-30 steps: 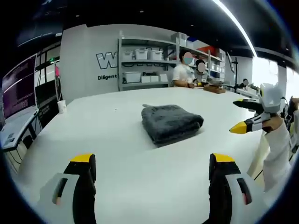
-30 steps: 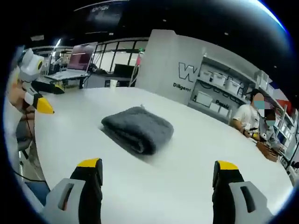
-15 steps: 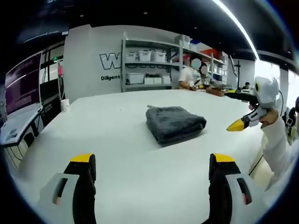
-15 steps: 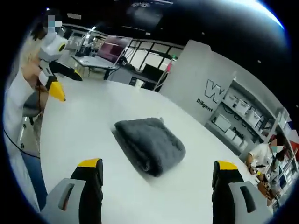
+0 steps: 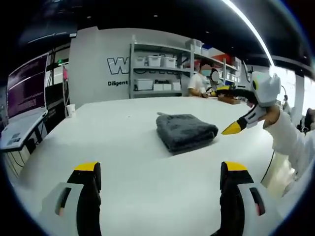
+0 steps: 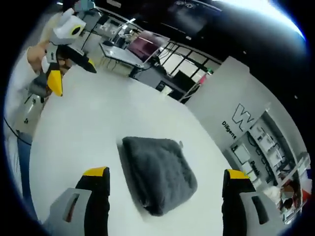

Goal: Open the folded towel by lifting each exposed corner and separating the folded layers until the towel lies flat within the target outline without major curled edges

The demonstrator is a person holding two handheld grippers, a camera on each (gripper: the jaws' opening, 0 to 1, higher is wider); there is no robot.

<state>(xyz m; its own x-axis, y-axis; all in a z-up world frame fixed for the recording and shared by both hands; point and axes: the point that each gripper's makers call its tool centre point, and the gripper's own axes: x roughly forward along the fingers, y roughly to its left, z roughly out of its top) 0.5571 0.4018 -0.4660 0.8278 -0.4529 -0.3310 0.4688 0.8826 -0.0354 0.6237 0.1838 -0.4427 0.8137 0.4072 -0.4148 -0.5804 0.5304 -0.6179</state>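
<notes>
Left gripper view has the grey towel [image 5: 187,130] sitting folded in a thick, plush block on the smooth white surface [image 5: 123,147], and the left hand-held gripper [image 5: 160,178] hangs low near the front edge with its yellow-tipped jaws spread wide and empty. Over a second the right hand-held gripper [image 5: 241,110] has swung in from the side and now pokes its yellow tips just beside the towel's right edge, not touching. Right gripper view has tipped steeply downward in that time: the towel [image 6: 157,172] now lies between the wide-open, empty jaws of the right hand-held gripper [image 6: 162,178], closer than before, rounded fold toward the camera. That reads as an approach for a first corner lift; no layer is separated yet. The pile looks soft and floppy, the folds fat and rounded. No target outline is visible on the surface
</notes>
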